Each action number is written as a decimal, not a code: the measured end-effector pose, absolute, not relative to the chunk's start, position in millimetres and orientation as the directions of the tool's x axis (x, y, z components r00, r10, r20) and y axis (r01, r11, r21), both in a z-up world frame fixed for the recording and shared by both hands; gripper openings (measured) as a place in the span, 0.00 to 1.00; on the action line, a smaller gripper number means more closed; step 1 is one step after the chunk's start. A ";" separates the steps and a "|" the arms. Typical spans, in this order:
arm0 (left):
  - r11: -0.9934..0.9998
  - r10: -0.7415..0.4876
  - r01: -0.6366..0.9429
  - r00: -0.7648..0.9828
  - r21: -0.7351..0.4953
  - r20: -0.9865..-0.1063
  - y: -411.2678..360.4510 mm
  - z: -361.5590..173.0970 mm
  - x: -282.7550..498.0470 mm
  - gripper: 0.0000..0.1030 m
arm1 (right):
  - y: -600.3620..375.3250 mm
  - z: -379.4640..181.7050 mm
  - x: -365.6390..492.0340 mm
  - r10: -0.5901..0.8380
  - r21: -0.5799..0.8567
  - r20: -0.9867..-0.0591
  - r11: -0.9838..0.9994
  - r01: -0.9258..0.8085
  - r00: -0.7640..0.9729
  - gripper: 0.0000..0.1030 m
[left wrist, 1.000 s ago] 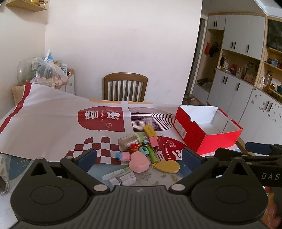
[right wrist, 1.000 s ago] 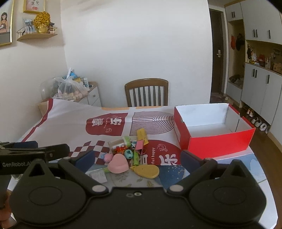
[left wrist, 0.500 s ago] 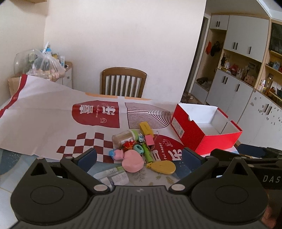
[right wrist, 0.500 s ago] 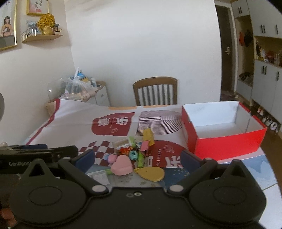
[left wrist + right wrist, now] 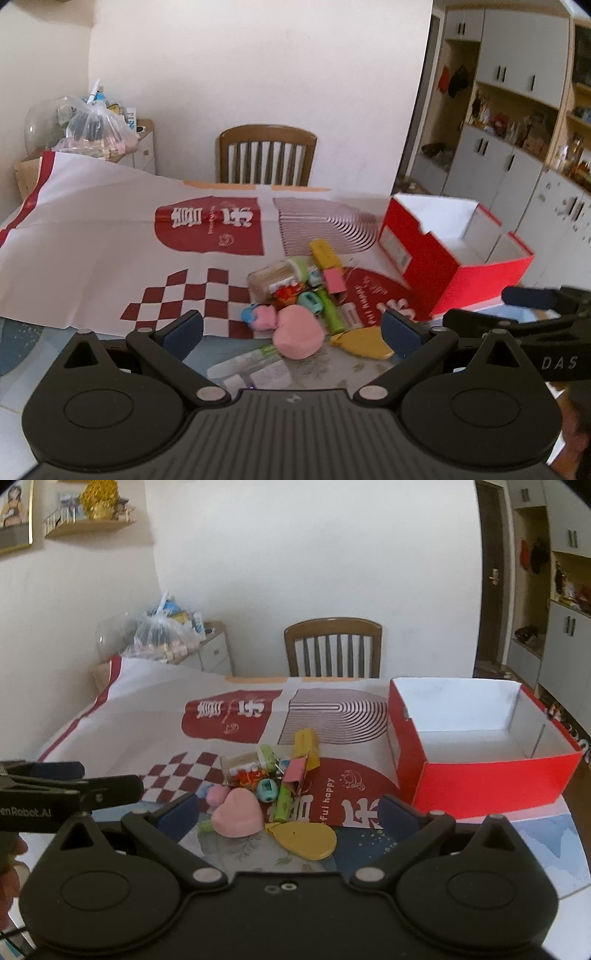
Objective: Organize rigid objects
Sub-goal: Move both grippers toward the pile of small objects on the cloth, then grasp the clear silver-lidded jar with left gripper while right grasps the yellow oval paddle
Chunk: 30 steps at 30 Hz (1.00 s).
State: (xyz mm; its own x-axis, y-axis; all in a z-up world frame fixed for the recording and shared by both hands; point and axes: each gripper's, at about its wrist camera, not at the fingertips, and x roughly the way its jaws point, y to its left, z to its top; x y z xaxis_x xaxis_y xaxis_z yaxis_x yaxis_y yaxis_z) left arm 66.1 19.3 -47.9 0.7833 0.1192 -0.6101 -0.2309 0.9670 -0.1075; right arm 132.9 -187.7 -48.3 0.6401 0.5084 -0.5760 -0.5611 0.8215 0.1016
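Closer now, both views. Left wrist: left gripper (image 5: 291,326) jaws wide, empty; pink heart (image 5: 298,334) left of red box (image 5: 450,269). Right wrist: right gripper (image 5: 288,808) jaws wide, empty; heart nearest, best pinched across its flanks.

The red box (image 5: 491,786) looks like matt cardboard with a white paper lining. The printed sheet (image 5: 155,716) appears smooth and creased. The pink heart (image 5: 238,814) looks matt; the chair (image 5: 332,646) is varnished wood.

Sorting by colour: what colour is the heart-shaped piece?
Pink; the heart-shaped piece shows best in the right wrist view.
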 end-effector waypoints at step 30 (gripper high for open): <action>0.950 0.132 -0.301 0.633 -0.085 -0.763 36.5 -154.8 120.6 0.99 | -158.5 -149.8 220.3 0.449 0.020 -0.757 0.743 -0.669 0.475 0.83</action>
